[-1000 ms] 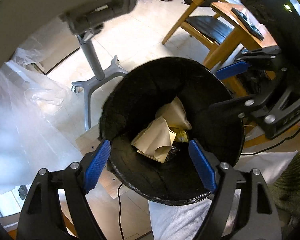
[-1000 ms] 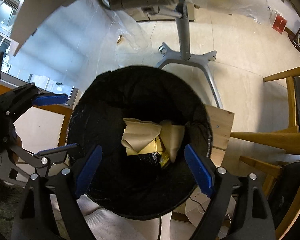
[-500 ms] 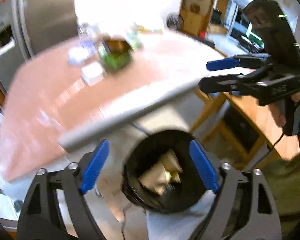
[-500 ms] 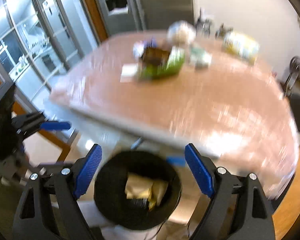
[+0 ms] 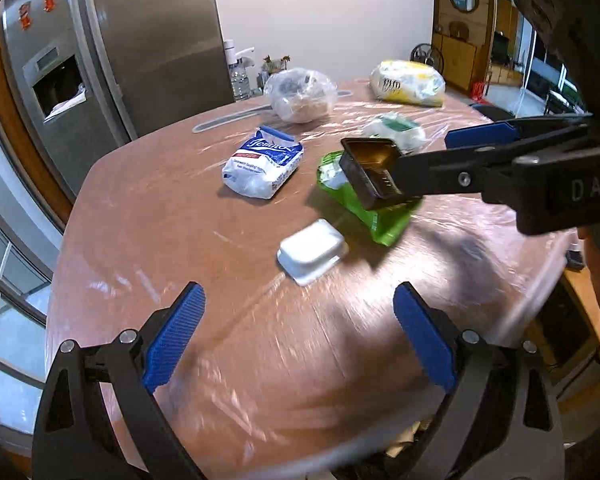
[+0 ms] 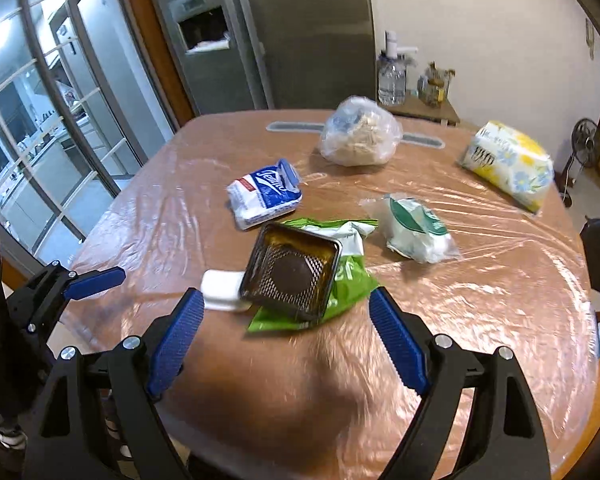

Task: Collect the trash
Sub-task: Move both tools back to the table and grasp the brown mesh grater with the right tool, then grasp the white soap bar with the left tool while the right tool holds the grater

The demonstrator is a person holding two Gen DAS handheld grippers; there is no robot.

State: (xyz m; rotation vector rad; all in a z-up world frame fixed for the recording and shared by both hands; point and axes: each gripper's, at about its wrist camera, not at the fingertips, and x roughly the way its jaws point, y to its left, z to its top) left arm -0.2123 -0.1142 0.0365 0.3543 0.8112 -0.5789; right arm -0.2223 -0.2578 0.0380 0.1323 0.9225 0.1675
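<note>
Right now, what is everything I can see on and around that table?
table: one, brown, under clear plastic film.
foam tray: one, white, near the front edge.
plastic tray: one, dark, resting on the green wrapper.
green wrapper: one, mid-table.
tissue pack: one, blue and white, left of the dark tray.
white-green packet: one, right of the wrapper.
clear bag: one, far side.
yellow-white pack: one, far right.
fridge: one, steel, behind the table.
water bottle: one, clear, beside the fridge.
left gripper: blue pads, opening, nothing between.
right gripper: blue pads, open, empty.
</note>
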